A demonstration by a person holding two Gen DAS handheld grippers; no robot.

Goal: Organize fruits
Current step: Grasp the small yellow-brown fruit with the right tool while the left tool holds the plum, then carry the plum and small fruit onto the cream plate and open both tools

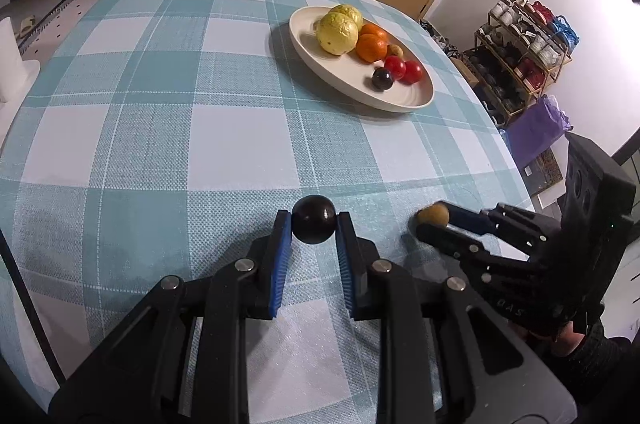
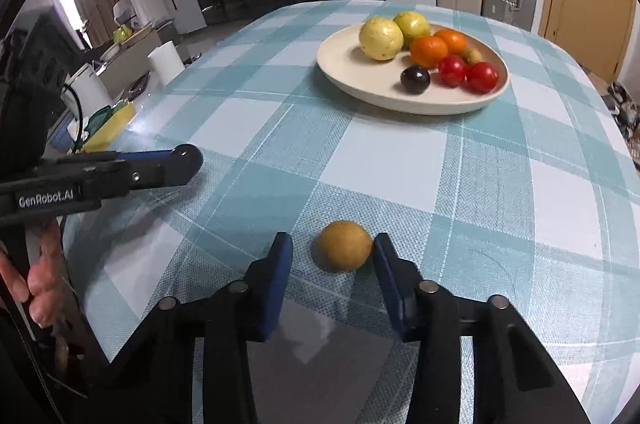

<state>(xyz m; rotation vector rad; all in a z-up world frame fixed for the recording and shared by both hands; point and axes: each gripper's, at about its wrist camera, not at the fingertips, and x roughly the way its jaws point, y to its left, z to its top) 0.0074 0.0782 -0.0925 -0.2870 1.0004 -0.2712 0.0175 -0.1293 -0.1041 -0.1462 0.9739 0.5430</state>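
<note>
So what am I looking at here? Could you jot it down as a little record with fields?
surface: table with blue checked cloth
plate: two yellow-green fruits, two oranges, two red fruits, one dark fruit, one small brown fruit
left gripper: fingers against a dark round fruit
right gripper: open around a brown round fruit, only one finger touching
loose fruit: two, both near the grippers

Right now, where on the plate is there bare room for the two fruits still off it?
The plate is bare on its left half and along the near rim in front of the yellow fruits. Its right side is crowded: oranges, red tomatoes and a dark plum sit bunched together. The checked tablecloth before the plate is open.
</note>
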